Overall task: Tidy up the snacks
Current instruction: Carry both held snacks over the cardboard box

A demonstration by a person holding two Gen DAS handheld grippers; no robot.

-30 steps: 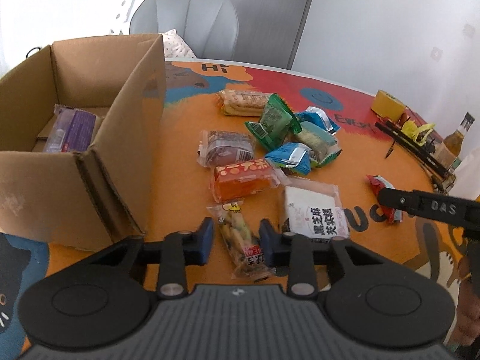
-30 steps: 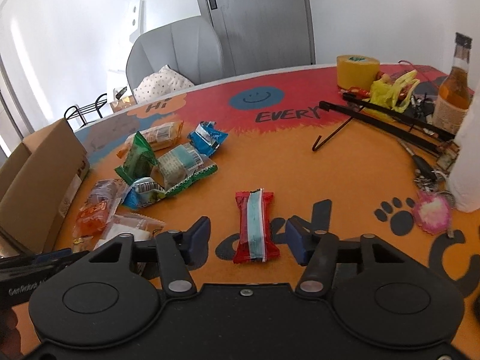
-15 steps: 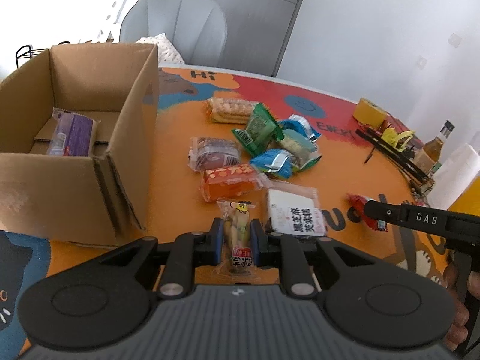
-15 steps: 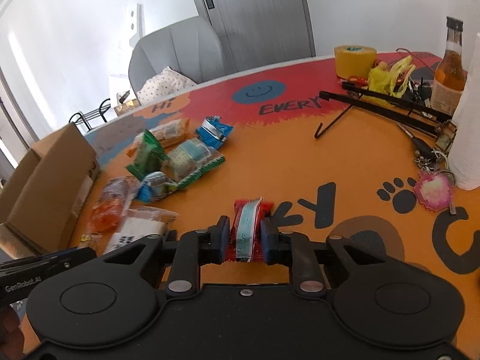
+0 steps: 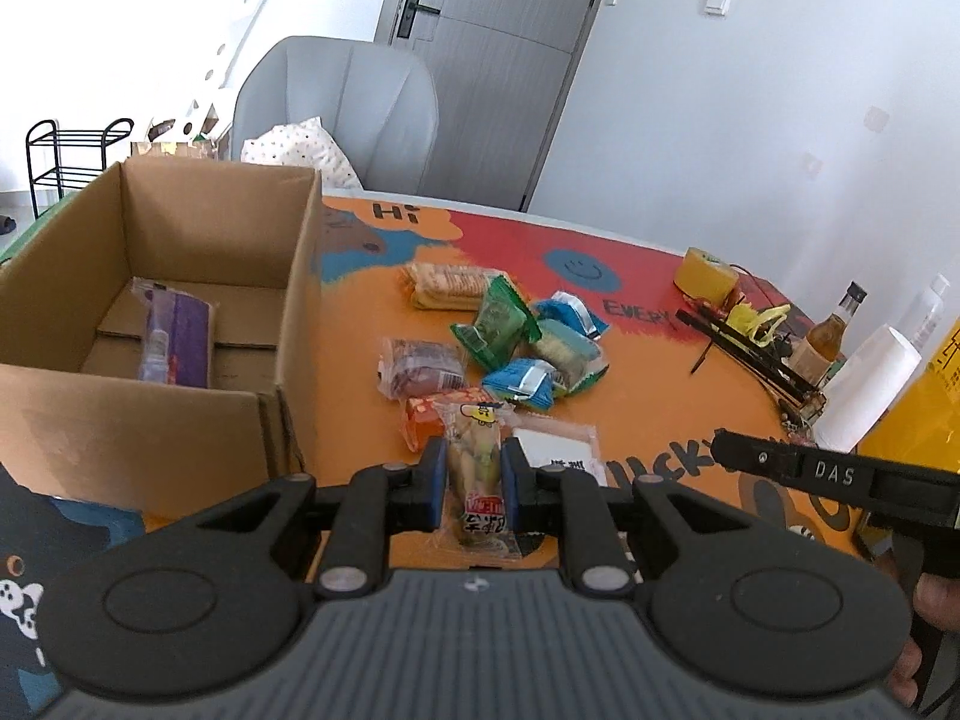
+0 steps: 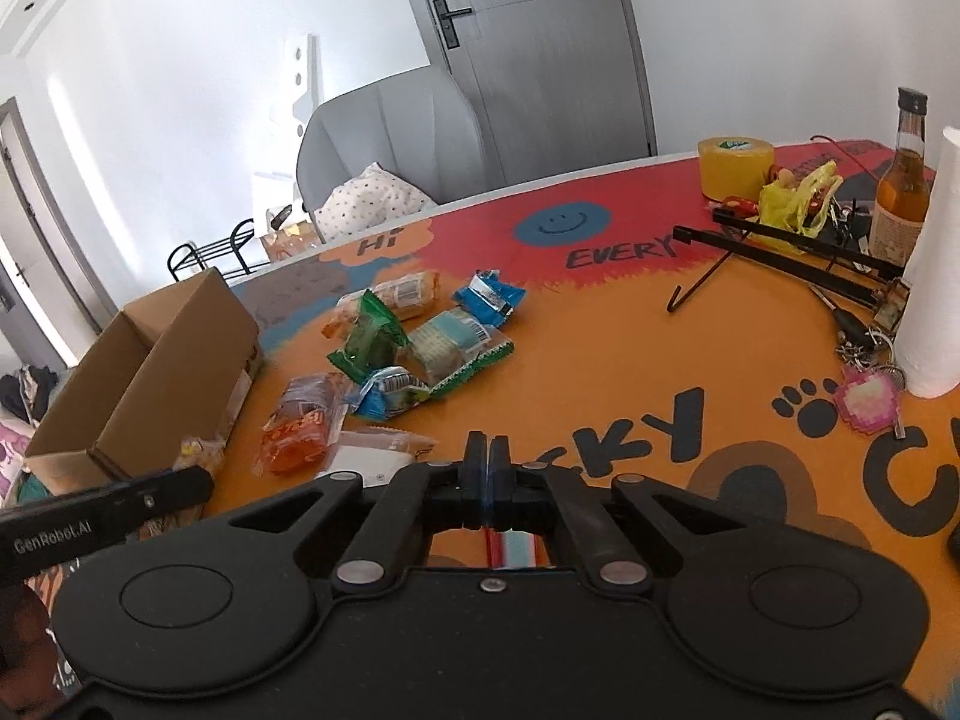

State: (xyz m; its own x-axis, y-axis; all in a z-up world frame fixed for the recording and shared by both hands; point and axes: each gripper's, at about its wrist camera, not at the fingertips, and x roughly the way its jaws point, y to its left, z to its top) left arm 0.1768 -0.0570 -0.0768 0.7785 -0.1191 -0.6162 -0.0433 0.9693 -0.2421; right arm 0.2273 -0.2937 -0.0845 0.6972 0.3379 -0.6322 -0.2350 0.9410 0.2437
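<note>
Snacks gripped in both tools

Left tool is clamped on a clear nut pack, its blue pads pressing the pack's sides, the pack's top end sticking up past the fingers. It sits just right of the box, which holds a purple pack on its floor. Right tool has its fingers pressed together at the tips; a red and blue striped bar shows behind them, under the tool, and appears pinched by its edge. Loose snacks lie on the orange desk: an orange pack, a white pack, a green pack and blue packs in a pile. A bottle, tape roll and paper roll stand at the far right.
</note>
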